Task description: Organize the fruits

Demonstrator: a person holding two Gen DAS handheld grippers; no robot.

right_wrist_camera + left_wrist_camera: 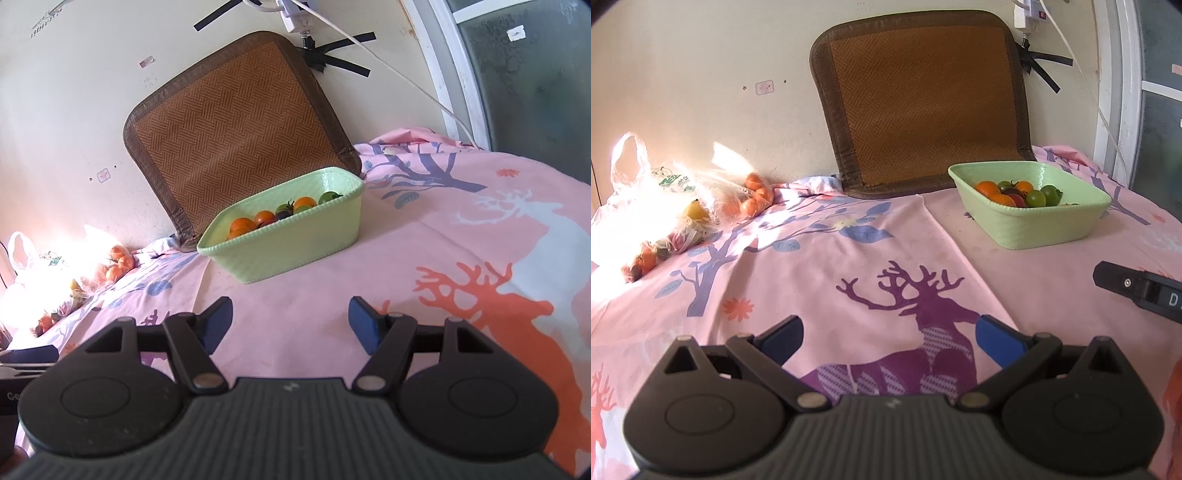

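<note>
Left gripper (889, 338): my jaws stand wide, holding nothing, low over the pink deer-print cloth (849, 258).
Right gripper (291, 325): also spread wide and empty, facing the basket.
Green basket (1052, 225): sits ahead by the woven mat (919, 103), with oranges and small tomatoes (1019, 194) inside.
Loose fruit: oranges (757, 195) in plastic bags (665, 199) far left, in glare.
Step, as I judge it: fetch from the bags. I'd approach with the left gripper, close gently on one orange, avoid snagging plastic.

Home, likely bedroom: pink deer-print bedsheet (849, 258), woven seat mat (919, 103) against wall, power strip (1028, 14) taped above.
</note>
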